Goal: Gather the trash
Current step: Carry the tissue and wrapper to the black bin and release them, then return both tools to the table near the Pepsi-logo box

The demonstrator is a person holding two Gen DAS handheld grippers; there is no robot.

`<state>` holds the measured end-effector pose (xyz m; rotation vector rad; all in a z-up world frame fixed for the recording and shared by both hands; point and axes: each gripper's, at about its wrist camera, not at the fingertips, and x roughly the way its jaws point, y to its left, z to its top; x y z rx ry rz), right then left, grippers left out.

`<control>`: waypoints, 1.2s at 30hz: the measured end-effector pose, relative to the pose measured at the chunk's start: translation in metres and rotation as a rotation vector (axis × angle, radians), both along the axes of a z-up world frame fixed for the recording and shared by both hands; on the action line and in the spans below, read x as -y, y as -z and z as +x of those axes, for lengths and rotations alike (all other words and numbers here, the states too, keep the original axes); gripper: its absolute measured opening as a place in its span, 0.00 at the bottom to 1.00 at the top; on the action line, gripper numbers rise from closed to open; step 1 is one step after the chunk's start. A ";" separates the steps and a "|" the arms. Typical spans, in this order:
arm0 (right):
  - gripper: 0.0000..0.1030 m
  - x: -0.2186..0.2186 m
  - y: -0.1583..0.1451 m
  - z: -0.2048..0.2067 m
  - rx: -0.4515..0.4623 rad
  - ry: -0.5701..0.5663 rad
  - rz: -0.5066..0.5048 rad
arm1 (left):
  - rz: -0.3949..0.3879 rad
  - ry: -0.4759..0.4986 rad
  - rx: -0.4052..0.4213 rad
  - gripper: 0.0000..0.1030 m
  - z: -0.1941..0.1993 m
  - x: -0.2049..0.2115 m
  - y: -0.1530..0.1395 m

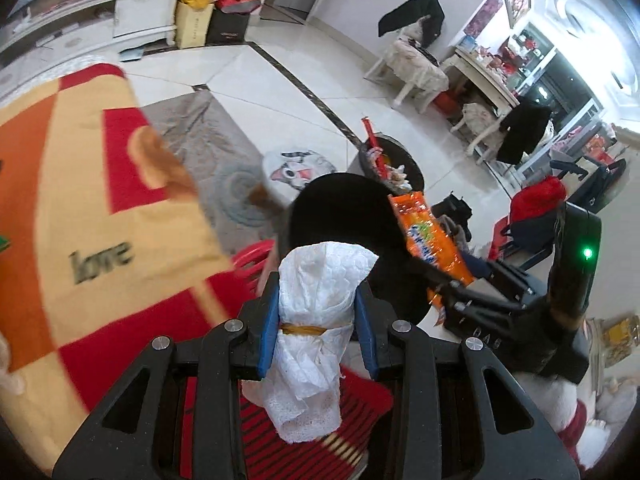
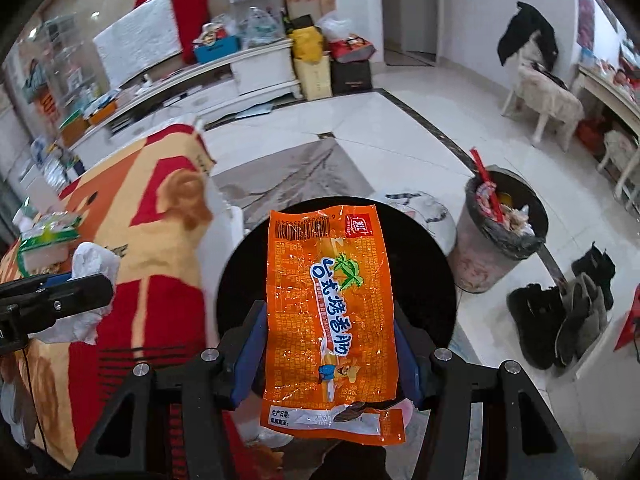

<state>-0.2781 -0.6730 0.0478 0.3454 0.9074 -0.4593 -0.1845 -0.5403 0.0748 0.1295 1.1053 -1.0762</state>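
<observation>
My left gripper [image 1: 316,320] is shut on a crumpled white tissue [image 1: 316,300], held upright above the cloth-covered table. My right gripper [image 2: 328,344] is shut on a flat orange snack wrapper [image 2: 328,320], which also shows in the left wrist view [image 1: 428,236]. The left gripper with its tissue [image 2: 90,268] shows at the left of the right wrist view. A grey trash bin [image 2: 500,240], full of rubbish with a red stick poking out, stands on the floor ahead to the right. It also shows in the left wrist view [image 1: 392,160].
A black round stool [image 2: 240,272] sits just under both grippers. A table with a red and orange cloth [image 2: 160,240] is at the left, with a tissue pack [image 2: 48,236] on it. Shoes [image 2: 568,312] lie right of the bin. Chairs [image 2: 548,96] stand at the far right.
</observation>
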 end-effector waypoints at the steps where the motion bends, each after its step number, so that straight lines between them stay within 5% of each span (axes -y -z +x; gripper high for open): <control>1: 0.54 0.002 0.001 0.000 0.001 0.006 0.004 | 0.001 0.006 -0.001 0.31 -0.001 0.007 0.001; 11: 0.68 0.032 0.017 -0.007 0.011 0.103 0.055 | -0.054 0.016 -0.077 0.34 -0.001 0.048 0.011; 15: 0.74 0.036 0.017 -0.016 0.026 0.121 0.065 | -0.074 -0.010 -0.129 0.60 0.007 0.050 0.019; 17: 0.74 0.037 0.015 -0.019 0.032 0.124 0.067 | -0.076 -0.017 -0.139 0.60 0.008 0.049 0.021; 36: 0.74 -0.016 0.008 0.002 0.029 0.006 0.045 | 0.038 -0.138 0.120 0.60 0.006 -0.026 0.004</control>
